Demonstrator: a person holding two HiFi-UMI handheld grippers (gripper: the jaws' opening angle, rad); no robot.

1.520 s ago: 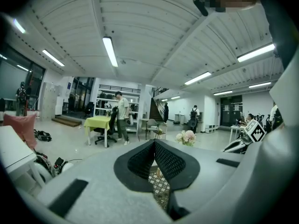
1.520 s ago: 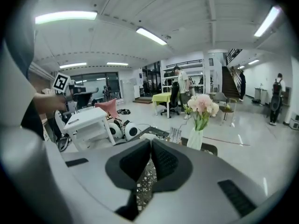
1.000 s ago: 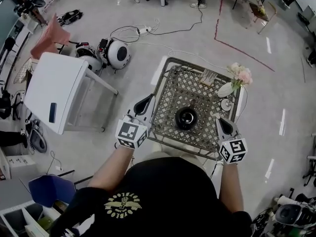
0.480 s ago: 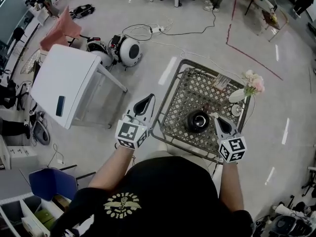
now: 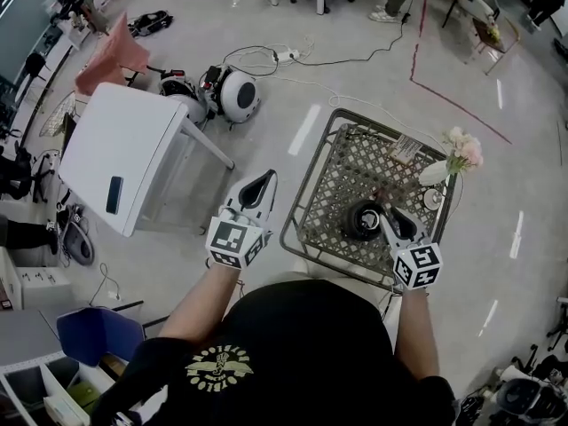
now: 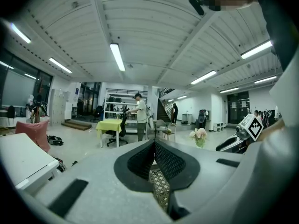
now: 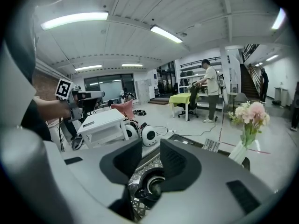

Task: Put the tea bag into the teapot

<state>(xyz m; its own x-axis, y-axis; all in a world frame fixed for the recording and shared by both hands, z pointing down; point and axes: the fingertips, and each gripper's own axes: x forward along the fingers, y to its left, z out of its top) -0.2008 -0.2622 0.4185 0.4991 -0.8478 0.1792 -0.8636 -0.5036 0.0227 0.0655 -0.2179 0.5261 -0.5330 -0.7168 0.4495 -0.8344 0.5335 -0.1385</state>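
Right of centre in the head view, the black teapot (image 5: pixel 364 220) sits on a metal lattice table (image 5: pixel 340 177). The right gripper (image 5: pixel 389 216) hovers at the pot's right edge, its jaws opening with nothing between them; its own view looks through the gap down onto the pot. What looks like the tea bag (image 5: pixel 404 148) lies at the table's upper right edge, near a vase of pink flowers (image 5: pixel 454 156) and well apart from the teapot. The left gripper (image 5: pixel 267 179), just left of the table, has its jaws closed together and empty.
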